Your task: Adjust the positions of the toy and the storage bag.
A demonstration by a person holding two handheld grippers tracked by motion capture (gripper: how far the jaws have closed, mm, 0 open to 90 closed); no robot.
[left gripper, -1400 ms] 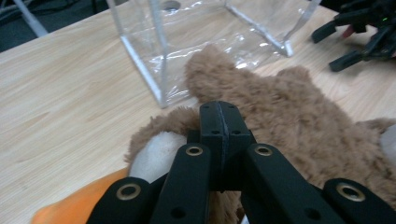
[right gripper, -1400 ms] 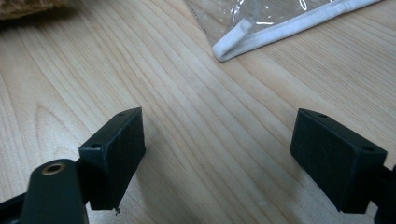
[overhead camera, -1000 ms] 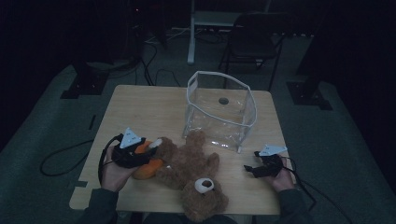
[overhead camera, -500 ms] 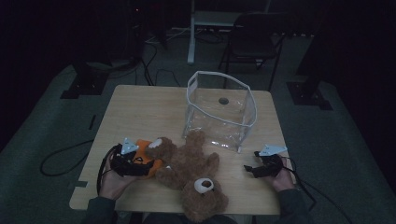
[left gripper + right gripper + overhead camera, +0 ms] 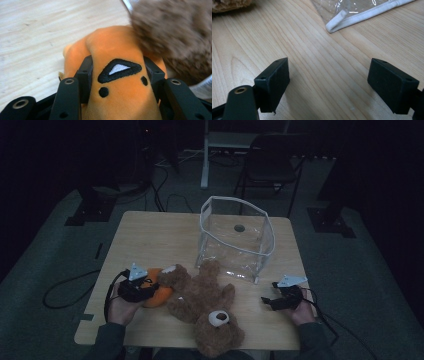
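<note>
A dim room with a dark floor surrounds a pale wooden table [image 5: 150, 240], and on it stands 1 clear plastic bag [image 5: 235, 240] with a white rim, open at the top; nothing soft lies inside it, only a small dark round spot showing through its wall. Just in front of the bag sprawls a brown teddy bear [image 5: 207, 305]. Touching the bear's side lies an orange plush toy [image 5: 117, 82]. The left gripper [image 5: 117, 75] has just been closing, its 2 jaws now clamped on the orange toy. To the other side of the bear, the right gripper [image 5: 328, 85] holds its jaws wide apart over bare wood.
</note>
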